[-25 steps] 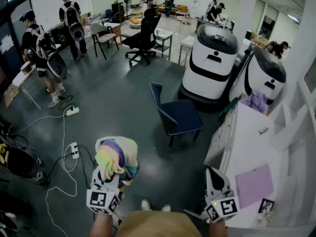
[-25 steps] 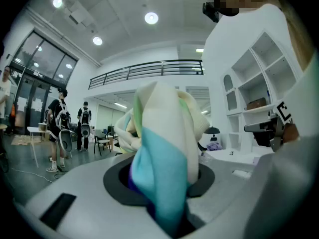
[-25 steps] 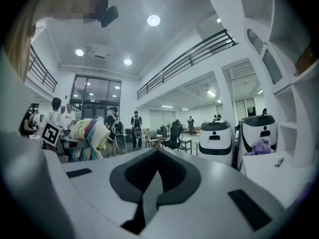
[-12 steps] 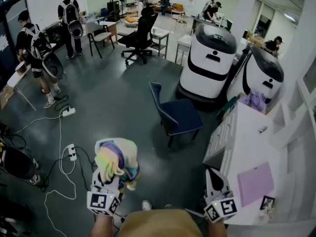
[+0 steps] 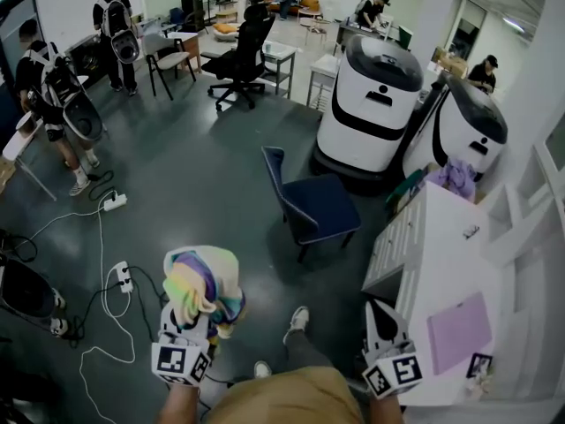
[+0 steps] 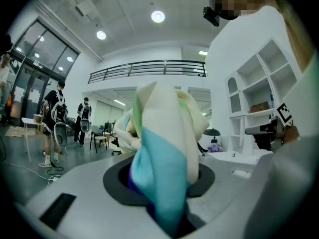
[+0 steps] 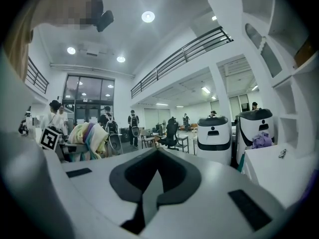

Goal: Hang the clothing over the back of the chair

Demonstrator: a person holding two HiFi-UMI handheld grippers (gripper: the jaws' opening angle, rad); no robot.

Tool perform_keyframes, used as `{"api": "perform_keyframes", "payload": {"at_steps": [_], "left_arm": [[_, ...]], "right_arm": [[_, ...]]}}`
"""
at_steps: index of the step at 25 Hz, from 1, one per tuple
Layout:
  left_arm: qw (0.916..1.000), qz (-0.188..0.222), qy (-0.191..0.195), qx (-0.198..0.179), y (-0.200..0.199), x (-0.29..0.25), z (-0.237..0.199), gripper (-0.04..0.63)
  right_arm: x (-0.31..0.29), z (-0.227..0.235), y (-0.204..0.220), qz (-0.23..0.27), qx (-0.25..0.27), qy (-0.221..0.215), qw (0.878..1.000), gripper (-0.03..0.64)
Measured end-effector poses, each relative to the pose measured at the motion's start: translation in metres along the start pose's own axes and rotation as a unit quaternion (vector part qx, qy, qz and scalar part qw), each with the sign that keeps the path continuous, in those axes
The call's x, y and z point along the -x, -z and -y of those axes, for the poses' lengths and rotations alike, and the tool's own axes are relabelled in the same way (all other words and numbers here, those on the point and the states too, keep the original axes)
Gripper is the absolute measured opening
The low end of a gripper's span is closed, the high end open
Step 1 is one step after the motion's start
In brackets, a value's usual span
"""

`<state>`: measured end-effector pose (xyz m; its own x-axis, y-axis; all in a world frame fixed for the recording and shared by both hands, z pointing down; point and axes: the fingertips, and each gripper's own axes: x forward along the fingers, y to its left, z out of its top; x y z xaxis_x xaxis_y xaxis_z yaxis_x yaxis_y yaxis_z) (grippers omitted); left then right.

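Note:
A bunched garment (image 5: 205, 281) striped in yellow, purple, teal and cream is clamped in my left gripper (image 5: 191, 314) at the lower left of the head view. In the left gripper view the cloth (image 6: 164, 148) fills the space between the jaws of that gripper (image 6: 164, 203) and hides most of the room. The dark blue chair (image 5: 313, 206) stands on the grey floor ahead, its back (image 5: 275, 177) on its left side, well clear of both grippers. My right gripper (image 5: 380, 314) is shut and empty at the lower right; its own view shows the right gripper (image 7: 155, 183) closed, with the garment (image 7: 89, 136) off to the left.
Two white rounded machines (image 5: 375, 95) (image 5: 463, 131) stand behind the chair. A white cabinet (image 5: 433, 246) runs along the right, with a pink sheet (image 5: 457, 329) and a purple cloth (image 5: 455, 179) on it. Cables and a power strip (image 5: 119, 276) lie at left. People (image 5: 53, 95) stand far left.
The person has stepped forward: a shoe now shows between the grippers, and the chair and machines sit slightly nearer. Both grippers moved along with the body; the garment stays gripped.

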<state>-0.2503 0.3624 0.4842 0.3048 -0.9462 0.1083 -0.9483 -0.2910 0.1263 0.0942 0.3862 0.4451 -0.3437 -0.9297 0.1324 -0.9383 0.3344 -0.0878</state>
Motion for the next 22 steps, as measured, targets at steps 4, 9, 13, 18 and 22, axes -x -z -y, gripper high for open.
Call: {"api": "perform_keyframes", "payload": {"at_steps": [4, 9, 13, 18, 22], "left_arm": [[1.0, -0.009, -0.002, 0.001, 0.003, -0.063, -0.01, 0.129], [0.9999, -0.009, -0.001, -0.013, -0.006, -0.168, -0.005, 0.129], [0.9998, -0.013, -0.007, -0.012, -0.027, -0.259, 0.004, 0.129], [0.9993, -0.016, -0.031, -0.013, -0.039, -0.339, 0.01, 0.13], [0.9979, -0.026, -0.057, -0.016, -0.04, -0.365, 0.002, 0.13]], "right_arm": [[-0.065, 0.023, -0.001, -0.004, -0.003, -0.022, 1.0, 0.003], [-0.152, 0.091, -0.004, -0.009, -0.019, -0.035, 0.999, 0.003], [-0.228, 0.148, -0.025, -0.007, -0.02, -0.054, 0.998, 0.003], [-0.303, 0.203, -0.036, -0.009, -0.025, -0.079, 0.997, 0.003], [-0.344, 0.216, -0.04, -0.016, -0.032, -0.107, 0.994, 0.003]]}}
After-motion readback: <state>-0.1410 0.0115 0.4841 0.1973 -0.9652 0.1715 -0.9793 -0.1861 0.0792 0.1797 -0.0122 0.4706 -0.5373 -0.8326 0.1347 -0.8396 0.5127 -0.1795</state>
